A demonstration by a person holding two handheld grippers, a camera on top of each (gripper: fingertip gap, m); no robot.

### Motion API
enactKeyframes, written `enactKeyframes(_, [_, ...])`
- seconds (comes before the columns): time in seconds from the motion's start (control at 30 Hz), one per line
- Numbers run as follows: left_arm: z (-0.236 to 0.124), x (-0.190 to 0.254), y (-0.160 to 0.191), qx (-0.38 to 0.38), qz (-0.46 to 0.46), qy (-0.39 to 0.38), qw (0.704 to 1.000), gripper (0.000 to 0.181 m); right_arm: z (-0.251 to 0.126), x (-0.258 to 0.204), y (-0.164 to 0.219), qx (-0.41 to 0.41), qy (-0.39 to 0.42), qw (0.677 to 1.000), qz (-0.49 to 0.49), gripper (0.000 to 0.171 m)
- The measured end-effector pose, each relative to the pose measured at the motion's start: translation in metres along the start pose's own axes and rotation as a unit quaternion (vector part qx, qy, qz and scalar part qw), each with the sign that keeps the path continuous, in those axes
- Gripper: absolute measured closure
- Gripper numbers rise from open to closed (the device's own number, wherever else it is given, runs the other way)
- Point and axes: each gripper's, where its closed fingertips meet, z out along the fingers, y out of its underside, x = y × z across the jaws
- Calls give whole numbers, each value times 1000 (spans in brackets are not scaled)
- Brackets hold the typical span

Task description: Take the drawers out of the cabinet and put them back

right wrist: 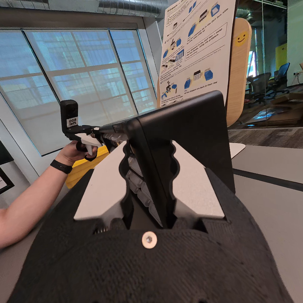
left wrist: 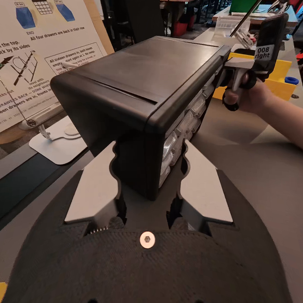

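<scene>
Both grippers straddle front corners of the black cabinet (left wrist: pixel 131 91): the left gripper (left wrist: pixel 150 147) and right gripper (right wrist: pixel 150 148) stand part-open around its edges. Whether they pinch it cannot be told. Steadying works best with even squeeze on both sides, clear of the clear drawers (left wrist: pixel 188 124).

The cabinet (left wrist: pixel 131 101) fills the middle, each gripper straddling a front corner edge of it, so neither can close further. Grey table (left wrist: pixel 246 188) lies free at 3 o'clock in the left wrist view. A stand (left wrist: pixel 54 147) blocks 9 o'clock; a yellow bin (left wrist: pixel 278 78) sits at 2.
</scene>
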Motion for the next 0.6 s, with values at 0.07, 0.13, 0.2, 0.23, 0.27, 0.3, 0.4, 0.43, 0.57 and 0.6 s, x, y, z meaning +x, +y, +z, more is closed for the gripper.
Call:
enactKeyframes(0.07, [0,0,-1,-1,-11,1,1000,107,0,2,0,2,-2,1000,8,125])
enactKeyframes(0.13, [0,1,-1,3,-17,6,1000,107,0,2,0,0,-4,1000,11,124])
enactKeyframes(0.2, [-2,-1,-2,2,-17,4,1000,109,0,2,-1,-4,3,1000,3,125])
enactKeyframes(0.23, [-4,-4,-4,3,-17,-6,1000,115,-1,4,-1,-11,20,1000,-4,122])
enactKeyframes(0.27, [-8,-9,-9,9,-21,-22,1000,123,-3,8,-4,-14,52,998,-17,115])
enactKeyframes(0.3, [-14,-13,-16,19,-28,-38,999,114,-8,10,-9,-12,87,995,-39,109])
enactKeyframes(0.4, [-40,-15,-43,56,-68,-70,994,102,-21,14,-23,-34,212,966,-146,93])
enactKeyframes(0.43, [-47,-11,-52,66,-85,-68,992,97,-20,4,-28,-35,222,956,-187,97])
enactKeyframes(0.57, [-64,13,-81,111,-110,-43,987,85,-13,-33,-42,-32,226,935,-273,97])
enactKeyframes(0.6, [-65,14,-85,113,-107,-55,986,85,-18,-27,-46,-31,267,923,-274,97])
